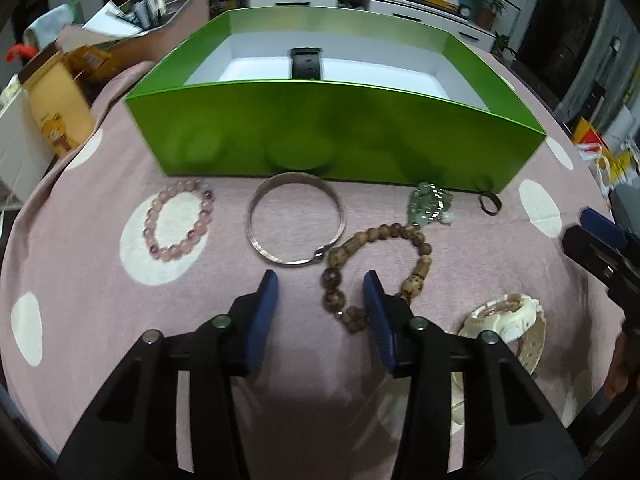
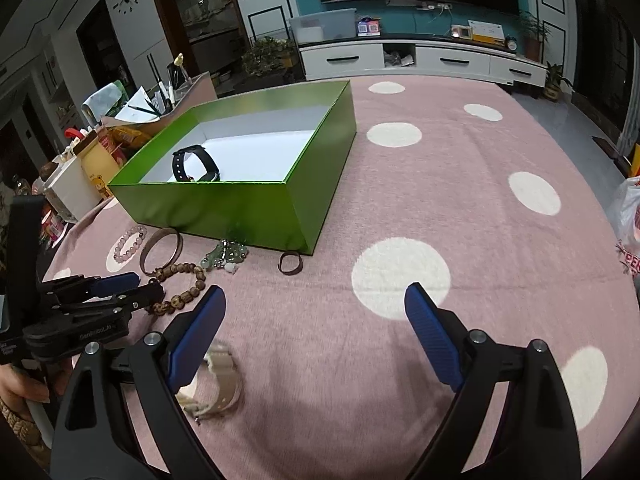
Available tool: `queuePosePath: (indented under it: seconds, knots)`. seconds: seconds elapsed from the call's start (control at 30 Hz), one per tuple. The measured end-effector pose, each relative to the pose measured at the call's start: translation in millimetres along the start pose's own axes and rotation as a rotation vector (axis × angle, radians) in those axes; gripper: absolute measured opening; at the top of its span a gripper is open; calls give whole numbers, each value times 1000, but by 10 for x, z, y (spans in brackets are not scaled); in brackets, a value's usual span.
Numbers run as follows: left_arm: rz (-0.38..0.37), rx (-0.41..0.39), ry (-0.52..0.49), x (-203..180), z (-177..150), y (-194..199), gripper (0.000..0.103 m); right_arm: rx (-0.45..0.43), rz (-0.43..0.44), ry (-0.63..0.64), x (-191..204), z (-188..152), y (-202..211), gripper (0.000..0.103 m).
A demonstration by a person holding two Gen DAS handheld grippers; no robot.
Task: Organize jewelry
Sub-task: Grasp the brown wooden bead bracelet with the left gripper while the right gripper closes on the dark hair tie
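We held the left tongs low over the pink worktop with cream dots, their blue pads part-way apart and straddling the near side of the brown wooden bead bracelet; no pad pressed on a bead, so nothing was gripped yet. The right tongs stood wide apart and empty over bare cloth, with the cream plastic wristwatch lying just beside their left pad.

The bead bracelet lay on the worktop in front of the open green cardboard box, its far end touching the clasp of the thin silver metal bangle. We judged it light and floppy: hard round beads on a cord, so the loop would sag and swing once lifted, and a single bead might roll out from between flat pads. The safest hold looked to be across the strand between two of the larger dark beads on the near-left side, clear of the bangle so that it would not be dragged along.

Left of the bangle sat the pink crystal bead bracelet; to the right, the pale green jade bead cluster and a small dark ring. One black strap watch already lay inside the box.
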State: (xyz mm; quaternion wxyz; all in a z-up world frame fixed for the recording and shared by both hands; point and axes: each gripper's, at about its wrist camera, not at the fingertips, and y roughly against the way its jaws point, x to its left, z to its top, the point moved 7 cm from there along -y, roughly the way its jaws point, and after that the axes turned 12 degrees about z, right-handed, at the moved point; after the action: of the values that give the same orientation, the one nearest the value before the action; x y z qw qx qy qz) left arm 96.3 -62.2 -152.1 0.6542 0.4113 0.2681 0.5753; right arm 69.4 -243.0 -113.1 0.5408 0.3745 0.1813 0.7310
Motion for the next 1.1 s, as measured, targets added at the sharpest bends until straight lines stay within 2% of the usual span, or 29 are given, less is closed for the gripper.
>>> queuePosePath:
  seconds: [0.1,0.2,0.27,0.5,0.73,0.83,0.9,0.97,1.1]
  knots:
    - [-12,-8,-33,-56,28,-21,36,21,7,17,4,33,-116,85]
    - [-31,-8,-35,-27,64,-41,14,50,5,39,14,53,-236,74]
    - [-43,-8,-31,-7,70,-48,11,71,-3,54,25,55,-311,65]
    - [-79,-13,-23,43,78,-63,10,123,-35,107,90,16,-511,47]
    - [-86,-18,-29,28,69,-55,10,130,-87,154,145,77,-656,41]
    - [-78,-26,-36,11,61,-50,10,133,-93,145,153,102,-685,31]
    - [-77,-25,-39,-9,71,-50,10,126,-103,149,150,102,-684,29]
    - [-86,-19,-31,-4,85,-55,10,113,-113,143,119,99,-665,20]
    - [-93,-10,-15,16,92,-55,10,104,-95,96,80,67,-604,18]
